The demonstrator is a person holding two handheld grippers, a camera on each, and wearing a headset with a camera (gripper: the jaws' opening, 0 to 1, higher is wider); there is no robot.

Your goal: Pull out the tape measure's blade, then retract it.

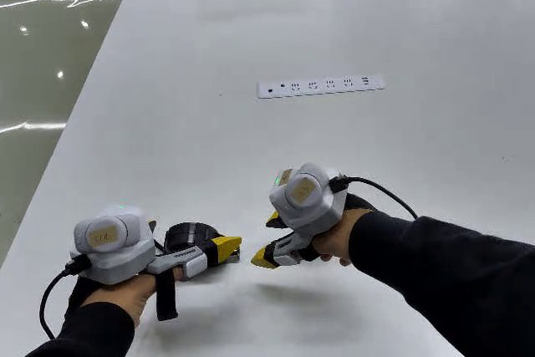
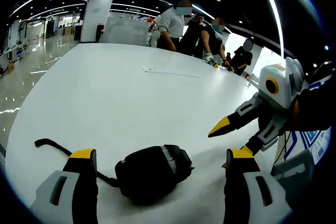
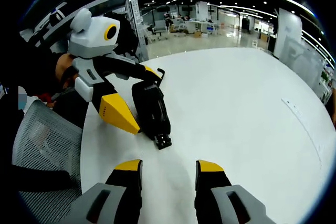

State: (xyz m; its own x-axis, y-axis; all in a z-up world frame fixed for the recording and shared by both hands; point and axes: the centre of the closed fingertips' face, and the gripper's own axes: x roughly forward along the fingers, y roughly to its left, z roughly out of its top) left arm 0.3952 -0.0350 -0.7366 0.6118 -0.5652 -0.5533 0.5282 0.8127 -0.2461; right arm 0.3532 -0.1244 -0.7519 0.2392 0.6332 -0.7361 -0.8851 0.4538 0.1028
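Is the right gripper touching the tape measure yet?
Apart. The right gripper view shows bare table between the right gripper, its jaws open, and the tape measure ahead.

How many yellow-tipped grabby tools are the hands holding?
2. The grey, yellow-tipped left tool is at near left, jaws either side of the black round tape measure; the matching right tool faces it.

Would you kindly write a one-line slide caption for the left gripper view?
Black tape measure lying on the white table between the left gripper's open jaws, right gripper nearby.
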